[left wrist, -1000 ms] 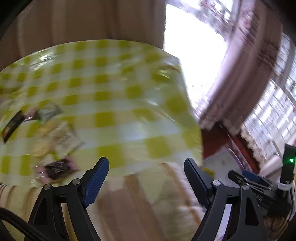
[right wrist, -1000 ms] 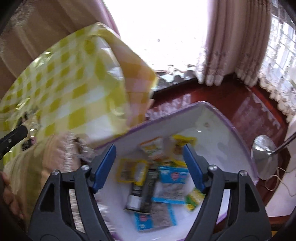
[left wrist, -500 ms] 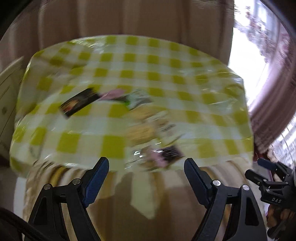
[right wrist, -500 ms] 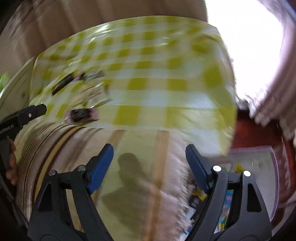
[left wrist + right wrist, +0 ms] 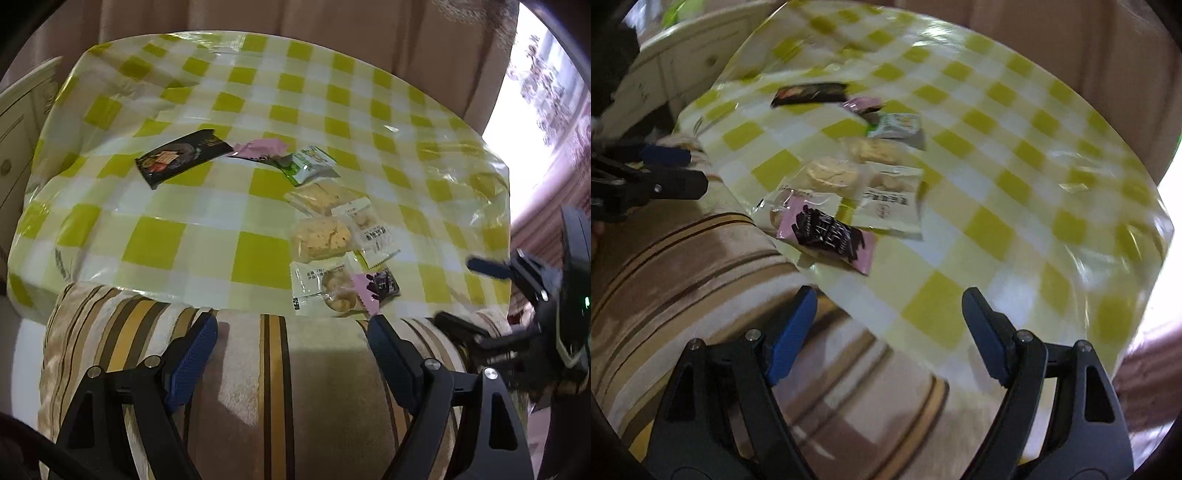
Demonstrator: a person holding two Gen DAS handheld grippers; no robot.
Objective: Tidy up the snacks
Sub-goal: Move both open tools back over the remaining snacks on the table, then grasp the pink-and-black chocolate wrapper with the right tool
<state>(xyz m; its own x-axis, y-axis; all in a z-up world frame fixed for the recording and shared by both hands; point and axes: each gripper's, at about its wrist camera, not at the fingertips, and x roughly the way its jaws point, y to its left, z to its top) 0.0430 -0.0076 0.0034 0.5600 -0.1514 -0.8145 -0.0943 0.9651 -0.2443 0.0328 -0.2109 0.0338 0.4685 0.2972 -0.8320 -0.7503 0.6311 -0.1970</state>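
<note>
Several snack packets lie on a round table with a yellow-checked cloth (image 5: 258,206). A long black bar (image 5: 183,157) lies far left, then a pink packet (image 5: 260,147) and a green-white packet (image 5: 312,168). Clear cookie packs (image 5: 321,236) run toward the near edge, ending at a pink-and-black packet (image 5: 376,286) (image 5: 827,232). My left gripper (image 5: 291,330) hangs open and empty before the table edge. My right gripper (image 5: 888,308) is open and empty too, over the near rim; it also shows in the left wrist view (image 5: 517,306).
A striped brown and cream undercloth (image 5: 258,387) drapes below the table edge. Beige curtains (image 5: 295,18) hang behind the table. A cream cabinet (image 5: 665,74) stands at the left. Bright window light fills the right side.
Both views have swung from the floor bin and window onto the table. The snack packets now sit nearer the middle of each view. The white bin has left the right wrist view.
</note>
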